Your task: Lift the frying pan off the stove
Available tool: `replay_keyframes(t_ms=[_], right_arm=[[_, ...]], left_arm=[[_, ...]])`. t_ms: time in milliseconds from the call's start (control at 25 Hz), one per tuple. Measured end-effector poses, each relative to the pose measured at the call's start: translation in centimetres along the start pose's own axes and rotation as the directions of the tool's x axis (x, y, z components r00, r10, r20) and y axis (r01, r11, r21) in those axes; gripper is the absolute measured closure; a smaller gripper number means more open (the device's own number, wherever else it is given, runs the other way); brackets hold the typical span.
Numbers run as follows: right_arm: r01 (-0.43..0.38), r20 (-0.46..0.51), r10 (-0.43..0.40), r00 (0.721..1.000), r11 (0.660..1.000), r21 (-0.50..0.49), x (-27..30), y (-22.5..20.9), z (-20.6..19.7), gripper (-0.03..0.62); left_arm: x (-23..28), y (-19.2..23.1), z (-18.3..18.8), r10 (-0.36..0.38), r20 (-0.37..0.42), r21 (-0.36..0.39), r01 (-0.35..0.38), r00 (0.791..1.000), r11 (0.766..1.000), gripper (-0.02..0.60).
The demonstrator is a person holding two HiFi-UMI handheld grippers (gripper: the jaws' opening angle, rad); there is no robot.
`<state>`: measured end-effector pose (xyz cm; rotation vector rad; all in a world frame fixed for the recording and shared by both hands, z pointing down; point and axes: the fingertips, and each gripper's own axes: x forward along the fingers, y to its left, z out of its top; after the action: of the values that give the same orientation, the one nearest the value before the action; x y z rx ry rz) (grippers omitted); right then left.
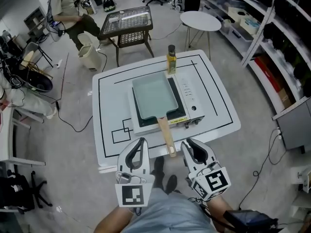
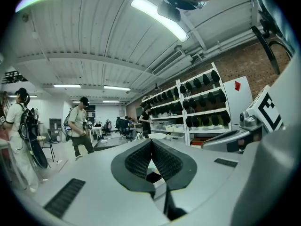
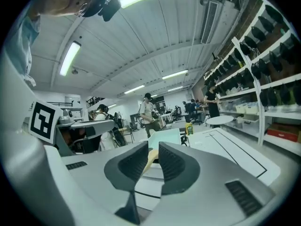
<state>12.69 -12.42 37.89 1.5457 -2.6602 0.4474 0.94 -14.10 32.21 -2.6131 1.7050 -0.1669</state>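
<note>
A pale green rectangular frying pan (image 1: 154, 95) rests on the portable stove (image 1: 190, 97) in the middle of the white table. Its wooden handle (image 1: 166, 135) points toward me and reaches the table's front edge. My left gripper (image 1: 139, 144) hangs just left of the handle's end, shut and empty. My right gripper (image 1: 189, 144) hangs just right of it, also shut with nothing held. In the right gripper view the right gripper (image 3: 153, 147) points at the pan (image 3: 165, 136), and the handle (image 3: 150, 160) shows beyond the jaws. The left gripper (image 2: 151, 142) faces the room.
A yellow bottle (image 1: 171, 58) stands behind the stove. The table (image 1: 216, 98) carries black marked lines. Beyond it stand a dark side table (image 1: 127, 22), a round white table (image 1: 200, 21) and a seated person (image 1: 68, 8). Shelving (image 1: 284, 28) lines the right side.
</note>
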Motion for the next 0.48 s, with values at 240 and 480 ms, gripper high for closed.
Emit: replay_keyframes(t_ms=[240,480], right_arm=[[-0.138,-0.061,0.144,0.988,0.985,0.103,2.4,1.0,-1.9,0.399],[-0.185,-0.123,0.23,0.965,0.936,0.298,4.5,0.3,-4.5,0.382]], left_arm=[[1.8,1.2,-2.3,0.006,-0.065,-0.013,-0.007,0.998,1.0,0.565],[3.5,3.5,-4.4,0.028,-0.116,-0.027,-0.032,0.993,0.999,0.565]])
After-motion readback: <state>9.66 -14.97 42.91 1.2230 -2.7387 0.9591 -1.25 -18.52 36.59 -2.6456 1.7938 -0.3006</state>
